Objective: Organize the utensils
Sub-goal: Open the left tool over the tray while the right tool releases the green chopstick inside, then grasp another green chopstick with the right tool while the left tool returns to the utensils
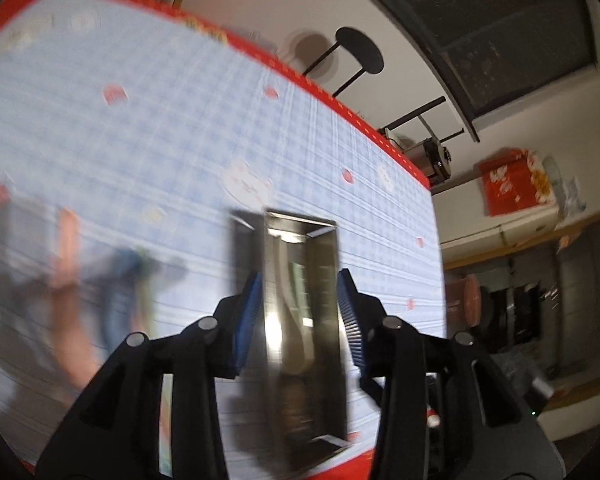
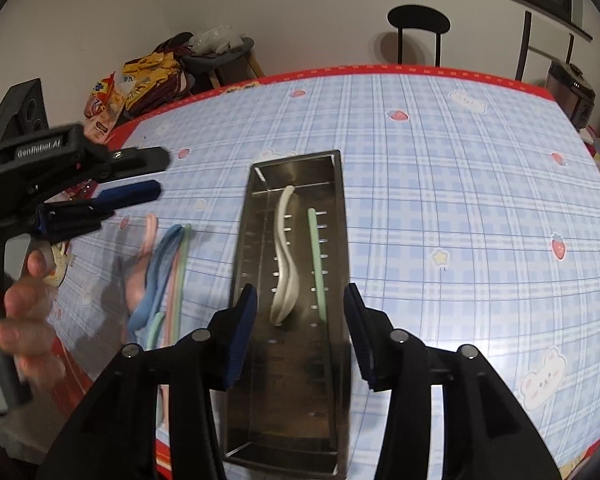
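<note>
Right tool [image 2: 300, 300] and left tool [image 1: 300, 292] both gape empty above the steel tray [image 2: 336, 240] holding a white spoon [image 2: 284, 256]

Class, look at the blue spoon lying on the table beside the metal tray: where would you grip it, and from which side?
Grip the blue spoon at its slim handle, from above, pads across its width; it lies flat among other utensils.

— What's in the steel tray [image 2: 256, 216]?
— A white spoon [image 2: 284, 256] and a green chopstick [image 2: 316, 264], lying lengthwise side by side.
— And the rest?
— Pink spoon [image 2: 142, 268], blue spoon [image 2: 160, 268], pink and green chopsticks [image 2: 180, 276] lie on the table, just left of the tray.
</note>
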`<state>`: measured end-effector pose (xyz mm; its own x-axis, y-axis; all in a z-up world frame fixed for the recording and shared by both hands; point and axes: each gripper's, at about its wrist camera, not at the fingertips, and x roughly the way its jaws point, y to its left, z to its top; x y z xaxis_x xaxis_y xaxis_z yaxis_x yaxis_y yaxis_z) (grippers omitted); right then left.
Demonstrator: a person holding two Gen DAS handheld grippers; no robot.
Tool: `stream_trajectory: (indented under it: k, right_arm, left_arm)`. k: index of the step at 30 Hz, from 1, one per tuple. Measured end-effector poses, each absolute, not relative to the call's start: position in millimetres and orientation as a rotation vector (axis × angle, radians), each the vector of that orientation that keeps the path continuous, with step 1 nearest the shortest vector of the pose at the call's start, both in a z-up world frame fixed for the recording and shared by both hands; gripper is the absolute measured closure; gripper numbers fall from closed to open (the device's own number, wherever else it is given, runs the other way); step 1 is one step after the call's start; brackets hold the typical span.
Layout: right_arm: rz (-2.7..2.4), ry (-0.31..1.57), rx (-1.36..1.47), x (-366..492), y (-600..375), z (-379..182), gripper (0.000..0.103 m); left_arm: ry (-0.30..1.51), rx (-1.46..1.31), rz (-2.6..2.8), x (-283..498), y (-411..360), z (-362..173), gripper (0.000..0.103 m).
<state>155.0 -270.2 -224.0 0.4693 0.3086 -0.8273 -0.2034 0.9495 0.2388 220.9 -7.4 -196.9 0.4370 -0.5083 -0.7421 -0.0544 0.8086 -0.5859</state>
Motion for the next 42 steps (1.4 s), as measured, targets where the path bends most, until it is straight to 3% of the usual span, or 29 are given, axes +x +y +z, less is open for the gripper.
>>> stream_trajectory:
  k: [8,17,19,21,23,42]
  right_arm:
    - [0.363,1.047,0.087,130,-234,-222,0.059]
    - [0.427,1.106,0.038,117,-180,-238,0.059]
    - [0.454,1.117,0.021,116,-169,-243,0.067]
    - [0.468,1.144,-0.009,114,-157,-251,0.082]
    - [0.484,1.167,-0.022,114,-150,-256,0.092]
    - [0.463,1.251,-0.163,148,-106,-295,0.092]
  left_arm:
    - [1.038,-0.347,-0.234,170,71,-184,0.061]
    - [1.085,-0.266,-0.167,103,127,-226,0.063]
    - [1.093,-0.250,-0.167,93,127,-237,0.067]
    - [1.104,-0.218,-0.174,83,126,-247,0.079]
    - [1.123,-0.240,-0.181,77,129,-260,0.080]
    - [1.162,-0.294,-0.188,56,127,-288,0.082]
